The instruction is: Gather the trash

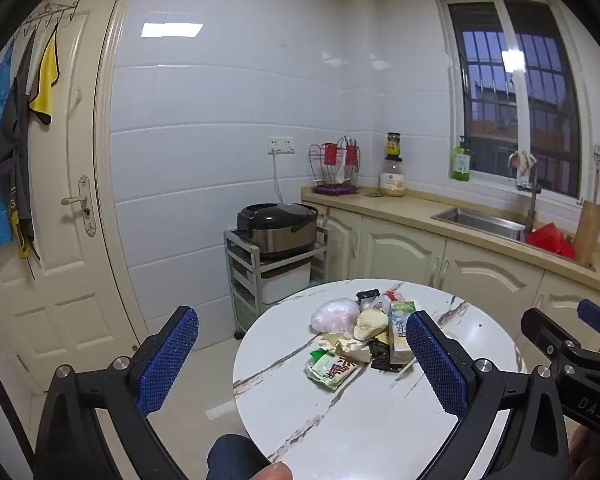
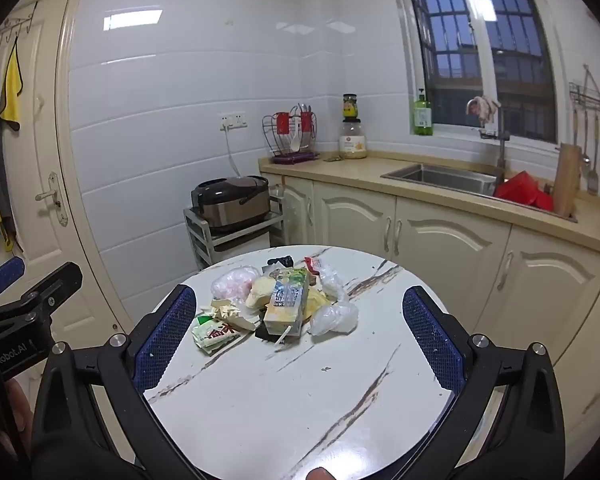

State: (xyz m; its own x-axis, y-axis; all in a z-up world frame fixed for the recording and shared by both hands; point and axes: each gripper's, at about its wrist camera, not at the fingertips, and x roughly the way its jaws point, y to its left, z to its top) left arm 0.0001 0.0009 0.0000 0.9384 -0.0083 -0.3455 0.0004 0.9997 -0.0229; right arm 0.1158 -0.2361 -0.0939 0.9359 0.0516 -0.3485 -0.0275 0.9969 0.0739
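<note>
Right wrist view | both tongs spread, empty: right tongs point(image 2: 300, 336), left tongs point(image 1: 302, 360) | trash pile point(image 2: 276, 304) mid-table point(image 2: 300, 400) | light, crumply, slippery; pinch the stiff carton point(image 2: 288, 304) by its sides

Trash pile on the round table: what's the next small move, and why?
Probably ease the right hand-held gripper forward and down toward the milk carton. Both grippers are open and hold nothing, well short of the trash pile on the marble table. The carton lies on top, nearest the right gripper's centre line, so it looks like the easiest first grab. The left hand-held gripper can wait.
</note>
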